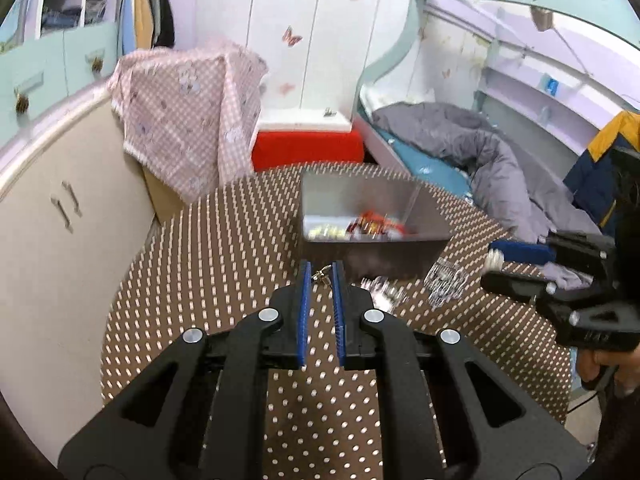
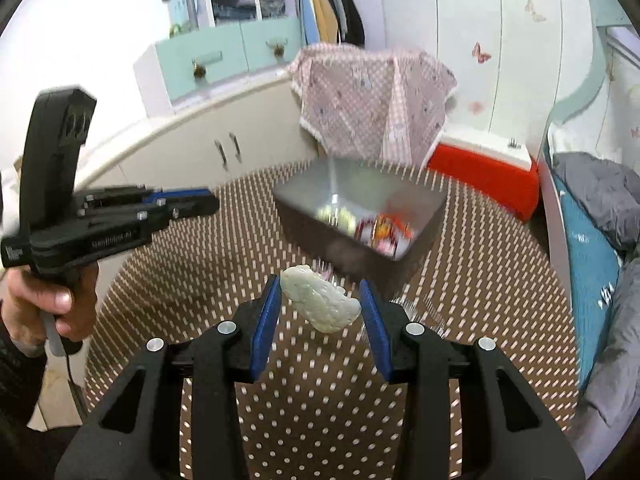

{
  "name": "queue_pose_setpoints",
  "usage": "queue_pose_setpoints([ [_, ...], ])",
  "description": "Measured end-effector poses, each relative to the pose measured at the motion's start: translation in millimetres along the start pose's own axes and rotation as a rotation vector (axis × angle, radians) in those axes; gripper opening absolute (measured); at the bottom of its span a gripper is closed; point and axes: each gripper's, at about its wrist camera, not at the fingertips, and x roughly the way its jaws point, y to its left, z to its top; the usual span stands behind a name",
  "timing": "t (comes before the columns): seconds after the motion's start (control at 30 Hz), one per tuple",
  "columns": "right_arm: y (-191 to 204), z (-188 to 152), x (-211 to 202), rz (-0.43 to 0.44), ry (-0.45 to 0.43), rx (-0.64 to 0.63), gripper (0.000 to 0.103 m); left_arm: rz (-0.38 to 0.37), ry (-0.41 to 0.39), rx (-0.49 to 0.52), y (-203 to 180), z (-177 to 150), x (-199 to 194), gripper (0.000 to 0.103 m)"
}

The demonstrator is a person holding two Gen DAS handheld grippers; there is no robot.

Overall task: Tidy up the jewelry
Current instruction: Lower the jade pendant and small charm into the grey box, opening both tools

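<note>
Midway through sorting jewelry on a brown polka-dot tablecloth (image 1: 224,248), a person is working two hand-held grippers toward a grey storage box (image 1: 372,240) standing near the table's far edge, which is already holding several red and gold pieces, while a few clear, glittery items (image 1: 444,280) are lying loose on the cloth just before the box. The left gripper (image 1: 321,276) is pinching a small metal clasp or ring (image 1: 322,274) at its fingertips, jaws nearly together. The right gripper (image 2: 320,296) is holding a pale jade-like carved pendant (image 2: 320,300) between half-spread jaws, above the cloth before the box.
</note>
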Motion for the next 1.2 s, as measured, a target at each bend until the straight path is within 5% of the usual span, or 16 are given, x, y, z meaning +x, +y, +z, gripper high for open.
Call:
queue_pose_setpoints([
  [0.33,-24.2,72.6,-28.8,0.011,-0.139,0.03,0.038,-0.026,-0.103,0.073,-24.4,64.7,-13.5,0.011],
  [0.73,-47.1,95.2,27.7,0.044,-0.04,0.168,0.038,-0.057,-0.01,0.041,-26.3,93.8,40.5,0.012],
  [0.77,-51.7,94.8,32.2,0.047,-0.035,0.196,0.039,-0.047,0.017,0.038,-25.3,93.7,47.2,0.023],
  [0.8,-58.2,93.0,35.4,0.053,-0.037,0.234,0.046,-0.023,0.031,0.037,-24.1,93.1,50.7,0.076],
  [0.83,-62.5,91.4,36.7,0.059,-0.04,0.261,0.054,0.019,0.025,0.031,-22.3,93.0,51.8,0.084],
  [0.87,-68.4,89.5,35.7,0.055,-0.05,0.288,0.074,0.057,-0.006,0.023,-19.0,91.5,49.3,0.093],
  [1.03,-78.6,87.4,22.8,0.012,-0.097,0.328,0.094,0.074,-0.041,-0.025,-3.0,89.0,40.7,0.095],
  [1.2,-79.6,87.8,11.9,-0.007,-0.126,0.33,0.095,0.106,-0.074,-0.037,0.7,83.9,25.0,0.095],
])
